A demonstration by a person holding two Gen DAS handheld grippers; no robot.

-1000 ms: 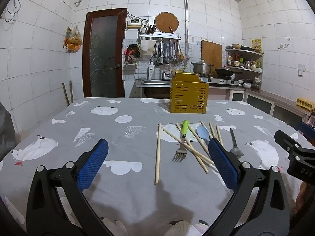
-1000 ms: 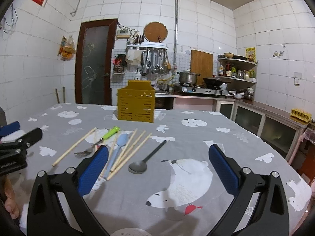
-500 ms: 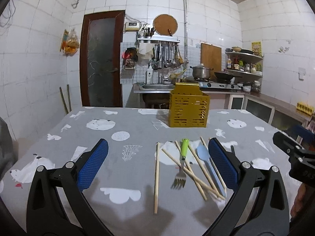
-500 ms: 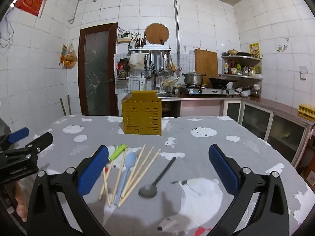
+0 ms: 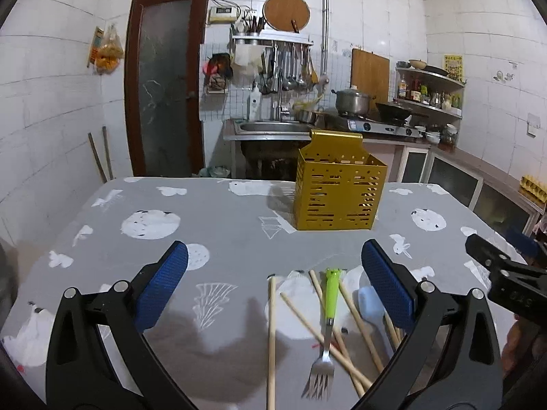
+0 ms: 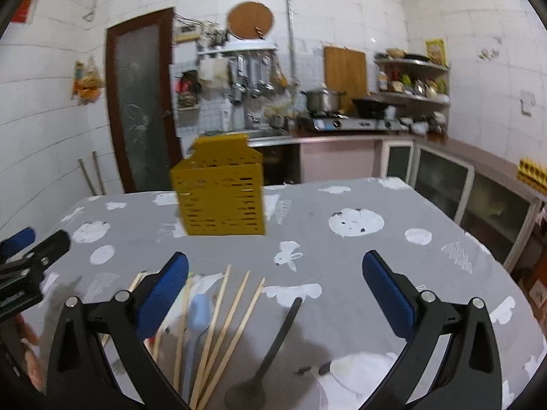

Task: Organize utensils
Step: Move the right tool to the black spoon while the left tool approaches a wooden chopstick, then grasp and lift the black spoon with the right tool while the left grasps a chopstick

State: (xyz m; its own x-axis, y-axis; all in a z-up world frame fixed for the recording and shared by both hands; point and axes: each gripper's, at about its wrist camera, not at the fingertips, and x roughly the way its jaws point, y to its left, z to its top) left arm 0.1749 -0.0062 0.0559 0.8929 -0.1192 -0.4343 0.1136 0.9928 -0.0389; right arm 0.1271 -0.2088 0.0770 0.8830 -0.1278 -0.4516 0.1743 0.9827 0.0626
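Left wrist view showed my left gripper [image 5: 273, 290] with its blue pads spread wide and nothing between them, held above the gray patterned tablecloth [image 5: 222, 229]. Below it lay the loose utensils: a fork with a green handle [image 5: 328, 321] crossing several wooden chopsticks [image 5: 359, 321], one single chopstick [image 5: 271, 338] lying apart on their left, and a pale blue spoon [image 5: 367, 304] partly hidden behind my right-hand pad. The yellow perforated utensil holder [image 5: 340, 201] stood upright farther back on the table, well apart from the pile.

From the right wrist view, my right gripper [image 6: 275, 294] was likewise spread and held nothing. A black spoon [image 6: 273, 338] lay between its fingers, just right of the chopsticks [image 6: 222, 324] and the blue spoon [image 6: 198, 311]. The holder [image 6: 220, 194] looked blurred there, and my left gripper [image 6: 30, 266] showed at the left edge.
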